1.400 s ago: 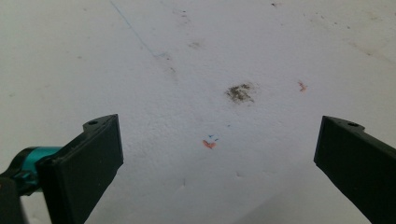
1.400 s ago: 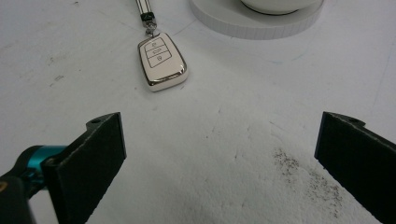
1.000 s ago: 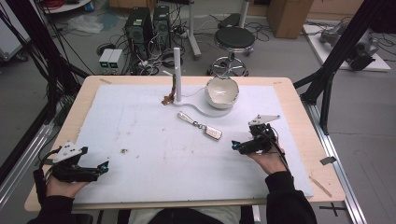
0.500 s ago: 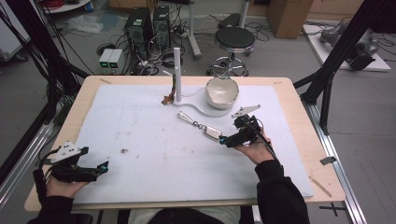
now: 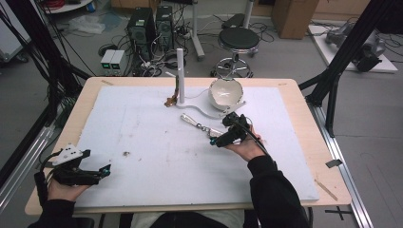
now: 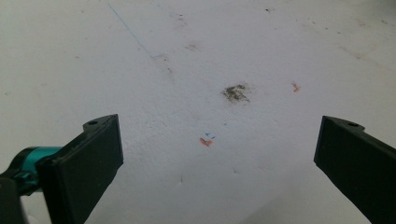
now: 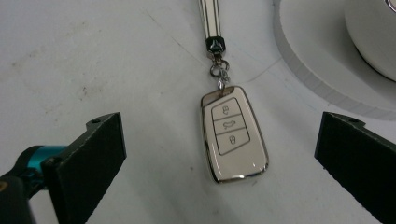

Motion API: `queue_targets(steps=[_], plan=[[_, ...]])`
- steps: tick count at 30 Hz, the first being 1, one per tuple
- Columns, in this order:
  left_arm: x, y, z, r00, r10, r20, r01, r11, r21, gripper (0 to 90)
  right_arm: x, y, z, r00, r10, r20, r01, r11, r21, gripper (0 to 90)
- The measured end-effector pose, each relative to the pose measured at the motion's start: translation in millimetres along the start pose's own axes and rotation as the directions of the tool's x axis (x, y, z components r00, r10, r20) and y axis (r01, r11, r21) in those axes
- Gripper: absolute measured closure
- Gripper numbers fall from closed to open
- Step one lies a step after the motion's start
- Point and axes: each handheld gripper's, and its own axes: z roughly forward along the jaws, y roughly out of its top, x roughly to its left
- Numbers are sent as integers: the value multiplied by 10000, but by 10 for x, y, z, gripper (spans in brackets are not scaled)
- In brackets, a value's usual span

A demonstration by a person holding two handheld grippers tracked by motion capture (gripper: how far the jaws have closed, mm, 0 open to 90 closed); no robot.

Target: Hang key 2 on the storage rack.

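The right claw (image 7: 219, 154), released, is now hovering over the glossy white three-button car key (image 7: 233, 135) at frame centre; left claw (image 6: 219, 158) released.

1. The left gripper (image 5: 105, 169) has a black body with teal metal at the front, seen again as a teal cylinder at the lower left of the left gripper view.
2. A grey three-cornered plate (image 5: 70, 153) tops it, marked with small dark dots.
3. Its fingers (image 6: 86, 163) are flat black slabs, each with a small screw hole near the top corner.
4. The right gripper (image 5: 214, 141) is black too, with a black cable looping over the hand.
5. Its fingers (image 7: 91, 158) have finely textured black faces, and a teal fitting sits behind the left one.
6. Both arms wear black sleeves (image 5: 275, 192).
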Motion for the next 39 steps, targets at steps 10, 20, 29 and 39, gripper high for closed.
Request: queue_targets(steps=[10, 20, 29, 39], plan=[[0, 3, 7, 9999, 6, 116, -6, 10000, -2, 17, -26, 212, 97, 9996, -8, -295, 7, 10000, -32, 9], [-10, 14, 23, 9996, -26, 268, 23, 10000, 85, 17, -8, 419, 305, 9989, -180, -432, 191, 9995, 262, 9], [-8, 25, 25, 9995, -61, 319, 59, 10000, 52, 17, -36, 577, 450, 9983, -152, -555, 178, 9988, 456, 9], [-26, 72, 35, 9977, -71, 670, 66, 9999, 76, 17, -65, 673, 630, 9979, -218, -602, 268, 9962, 830, 9]])
